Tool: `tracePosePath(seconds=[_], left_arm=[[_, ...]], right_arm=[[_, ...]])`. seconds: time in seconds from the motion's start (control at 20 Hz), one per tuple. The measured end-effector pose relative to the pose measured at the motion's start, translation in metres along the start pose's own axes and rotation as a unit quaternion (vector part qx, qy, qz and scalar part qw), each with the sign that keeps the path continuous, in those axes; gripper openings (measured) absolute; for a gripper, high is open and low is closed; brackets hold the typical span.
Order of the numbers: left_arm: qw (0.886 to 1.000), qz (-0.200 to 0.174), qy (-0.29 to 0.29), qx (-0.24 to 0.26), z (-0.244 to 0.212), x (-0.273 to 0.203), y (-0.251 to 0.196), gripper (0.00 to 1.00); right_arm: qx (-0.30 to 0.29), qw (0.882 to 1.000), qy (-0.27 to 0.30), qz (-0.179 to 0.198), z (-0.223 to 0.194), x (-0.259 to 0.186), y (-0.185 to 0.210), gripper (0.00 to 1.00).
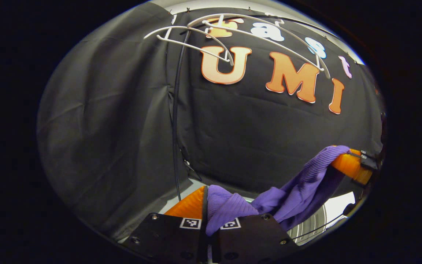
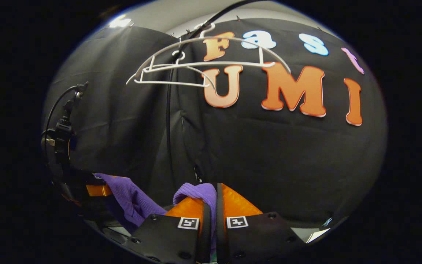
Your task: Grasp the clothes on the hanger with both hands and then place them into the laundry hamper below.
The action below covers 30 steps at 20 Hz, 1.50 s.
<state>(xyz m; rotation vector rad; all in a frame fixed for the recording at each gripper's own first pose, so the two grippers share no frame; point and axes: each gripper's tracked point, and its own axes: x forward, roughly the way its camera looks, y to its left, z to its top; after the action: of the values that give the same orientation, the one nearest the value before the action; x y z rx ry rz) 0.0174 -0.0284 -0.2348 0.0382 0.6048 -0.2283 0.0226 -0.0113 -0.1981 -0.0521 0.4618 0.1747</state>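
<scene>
In the left gripper view, the left hand-held gripper (image 1: 208, 205) is closed on a fold of the purple ribbed garment (image 1: 295, 190): the cloth comes up between its two orange fingers (image 1: 189, 207) and lies over the right one, so both press on it. From there the garment stretches like a hammock to the right and upward, where its other end hangs over the orange finger of the other hand-held gripper at the edge of this view. Above, the white hangers (image 1: 233, 36) are bare on their rail, and a black cable (image 1: 176, 121) runs down the cloth wall. In the right gripper view, the right hand-held gripper (image 2: 211, 209) is also closed narrowly on the purple garment (image 2: 196, 192), with a bunch of cloth squeezed between its fingers (image 2: 238, 205); at the left edge the same garment drapes down from the left one, whose cable and camera mount (image 2: 62, 135) stand above it. The white hangers (image 2: 196, 66) hang empty here too. I judge that the taking-off step is finished and the carrying step is in hand: the garment is held in the air between both grippers, well below the hangers. The next move calls for lowering both together, keeping the grip, until the cloth is over the hamper, and only then opening. The left view shows a pale ribbed rim (image 1: 311, 223) below the cloth, perhaps the hamper, but I cannot tell surely.
</scene>
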Motion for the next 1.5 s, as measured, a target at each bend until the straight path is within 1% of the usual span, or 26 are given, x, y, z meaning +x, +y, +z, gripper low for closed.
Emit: tracePosePath(seconds=[0.1,0.15,0.25,0.3,0.35,0.4,0.55,0.7,0.85,0.95,1.0,1.05,1.1,1.15,1.2,1.25,1.3,1.4,1.5], left_arm=[[0.999,-0.013,0.042,-0.003,-0.027,0.005,-0.011,0.06],[0.998,-0.017,0.067,-0.005,-0.041,0.007,-0.017,0.06],[0.994,-0.02,0.112,-0.006,-0.067,0.007,-0.023,0.05],[0.992,-0.025,0.126,-0.008,-0.077,0.009,-0.026,0.05],[0.989,-0.03,0.144,-0.013,-0.085,0.009,-0.03,0.06],[0.986,-0.033,0.161,-0.02,-0.093,0.01,-0.035,0.06],[0.976,-0.035,0.208,-0.052,-0.113,0.019,-0.044,0.05],[0.97,-0.026,0.234,-0.055,-0.129,0.022,-0.044,0.07],[0.965,-0.026,0.255,-0.063,-0.133,0.022,-0.046,0.12],[0.96,-0.023,0.273,-0.063,-0.136,0.019,-0.045,0.12],[0.958,-0.023,0.281,-0.06,-0.136,0.017,-0.044,0.13],[0.954,-0.026,0.292,-0.057,-0.137,0.015,-0.042,0.18],[0.949,-0.027,0.309,-0.051,-0.14,0.013,-0.041,0.2],[0.947,-0.022,0.318,-0.048,-0.144,0.013,-0.044,0.14],[0.944,-0.024,0.326,-0.05,-0.144,0.014,-0.046,0.14],[0.941,-0.025,0.333,-0.054,-0.146,0.015,-0.048,0.17],[0.941,-0.018,0.333,-0.055,-0.143,0.016,-0.048,0.17],[0.943,0.007,0.328,-0.052,-0.144,0.02,-0.036,0.48],[0.941,0.029,0.33,-0.06,-0.145,0.018,-0.032,0.8]], right_arm=[[0.015,0.998,0.057,0.014,-0.036,0.011,0.009,0.14],[0.018,0.996,0.087,0.021,-0.055,0.016,0.012,0.14],[0.025,0.991,0.131,0.031,-0.083,0.02,0.02,0.14],[0.024,0.987,0.155,0.036,-0.093,0.018,0.022,0.1],[0.029,0.984,0.172,0.038,-0.103,0.019,0.023,0.1],[0.035,0.98,0.189,0.041,-0.111,0.019,0.027,0.14],[0.05,0.972,0.226,0.037,-0.129,0.014,0.03,0.14],[0.055,0.963,0.261,0.029,-0.154,0.012,0.028,0.14],[0.06,0.956,0.287,0.028,-0.166,0.008,0.029,0.14],[0.06,0.949,0.307,0.021,-0.182,0.005,0.028,0.14],[0.055,0.946,0.318,0.017,-0.19,0.003,0.026,0.07],[0.052,0.943,0.328,0.012,-0.197,0.0,0.024,0.17],[0.056,0.941,0.334,0.017,-0.201,-0.003,0.027,0.17],[0.061,0.939,0.337,0.023,-0.204,-0.004,0.031,0.07],[0.062,0.938,0.34,0.031,-0.207,-0.006,0.035,0.21],[0.06,0.936,0.343,0.042,-0.206,-0.006,0.038,0.21],[0.053,0.935,0.347,0.042,-0.209,-0.007,0.039,0.36],[0.045,0.933,0.354,0.043,-0.212,-0.009,0.043,0.68],[0.052,0.931,0.358,0.049,-0.218,-0.01,0.049,0.99]])
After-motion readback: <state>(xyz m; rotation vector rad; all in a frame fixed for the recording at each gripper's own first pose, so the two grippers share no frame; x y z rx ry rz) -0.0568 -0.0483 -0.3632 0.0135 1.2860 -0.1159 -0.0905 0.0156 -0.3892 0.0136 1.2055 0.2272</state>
